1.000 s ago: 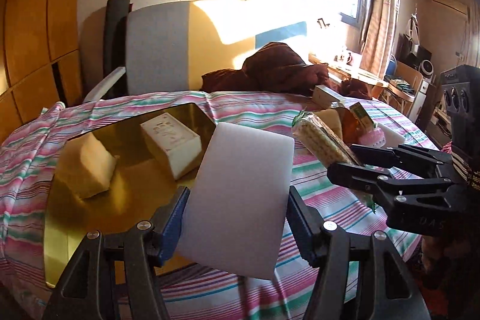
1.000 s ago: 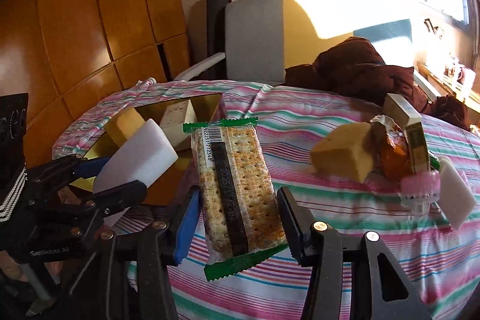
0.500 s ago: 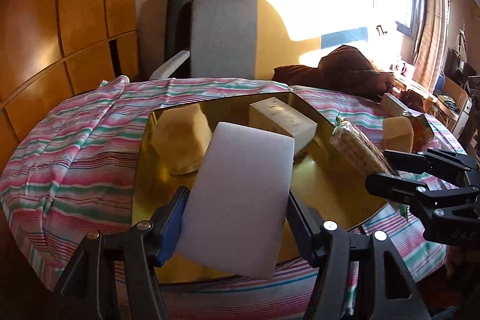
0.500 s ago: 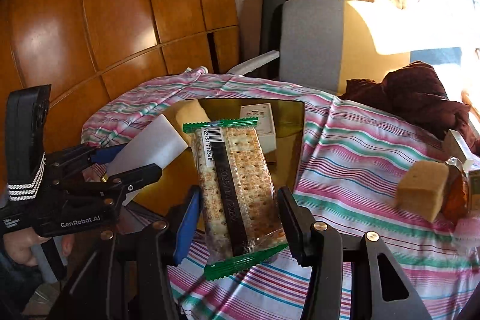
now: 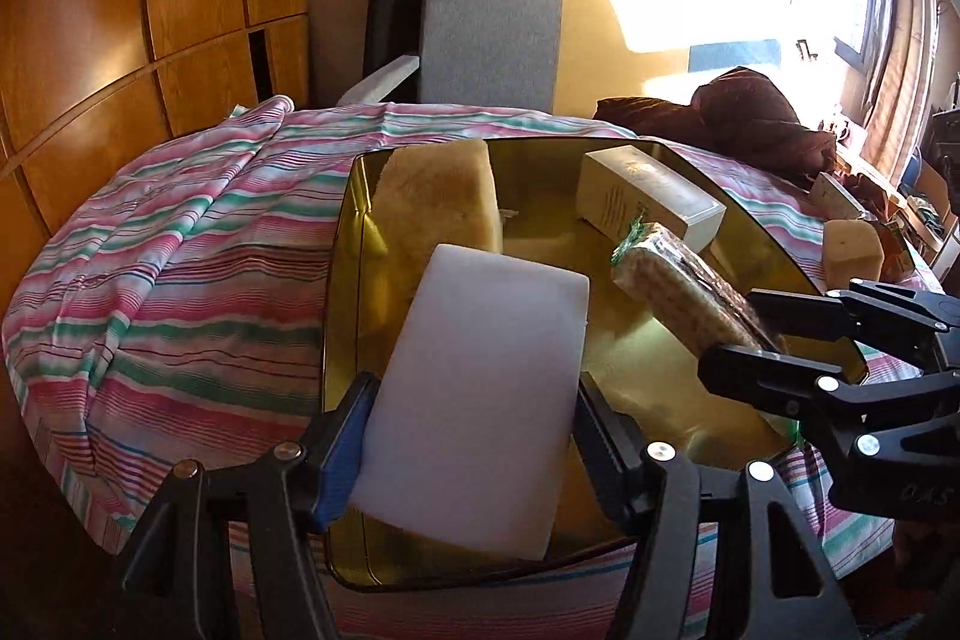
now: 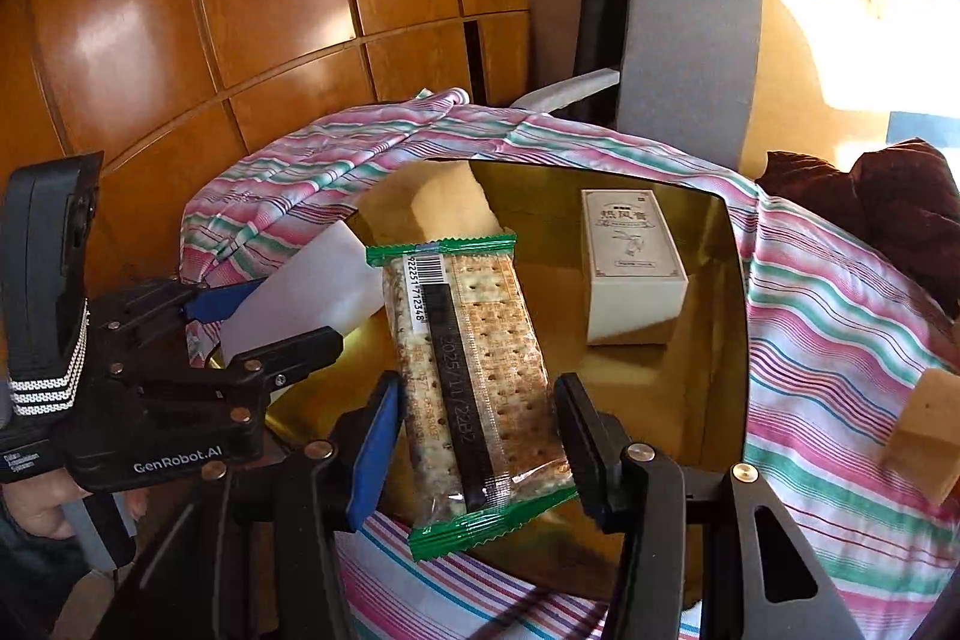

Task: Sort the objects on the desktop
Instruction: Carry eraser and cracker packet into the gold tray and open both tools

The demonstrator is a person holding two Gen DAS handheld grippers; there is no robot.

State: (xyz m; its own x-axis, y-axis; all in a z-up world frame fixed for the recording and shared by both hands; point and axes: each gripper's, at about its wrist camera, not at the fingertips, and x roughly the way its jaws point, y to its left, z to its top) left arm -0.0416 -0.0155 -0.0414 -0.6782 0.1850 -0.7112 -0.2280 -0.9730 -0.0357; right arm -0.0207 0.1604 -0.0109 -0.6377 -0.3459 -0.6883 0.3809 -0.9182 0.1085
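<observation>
My left gripper [image 5: 474,400] is shut on a white foam block [image 5: 480,340], held over the near left part of the gold tray [image 5: 660,376]. My right gripper [image 6: 477,397] is shut on a green-edged cracker pack [image 6: 468,358], held above the tray's [image 6: 708,400] front. In the tray lie a yellow sponge [image 5: 444,196] at the far left and a white box [image 6: 630,268] at the far right. In the right wrist view the left gripper [image 6: 297,313] with the white foam block [image 6: 306,286] is just left of the cracker pack.
A striped cloth [image 5: 180,268] covers the round table. A second yellow sponge [image 6: 924,430] lies on the cloth right of the tray. Behind the table stand a grey chair [image 5: 492,28] and wood panelling [image 6: 240,10]; brown fabric [image 5: 744,112] lies at the far right.
Both grippers have swung left with their loads, from beside the tray to above it. The clutter on the right of the table has slid out of view.
</observation>
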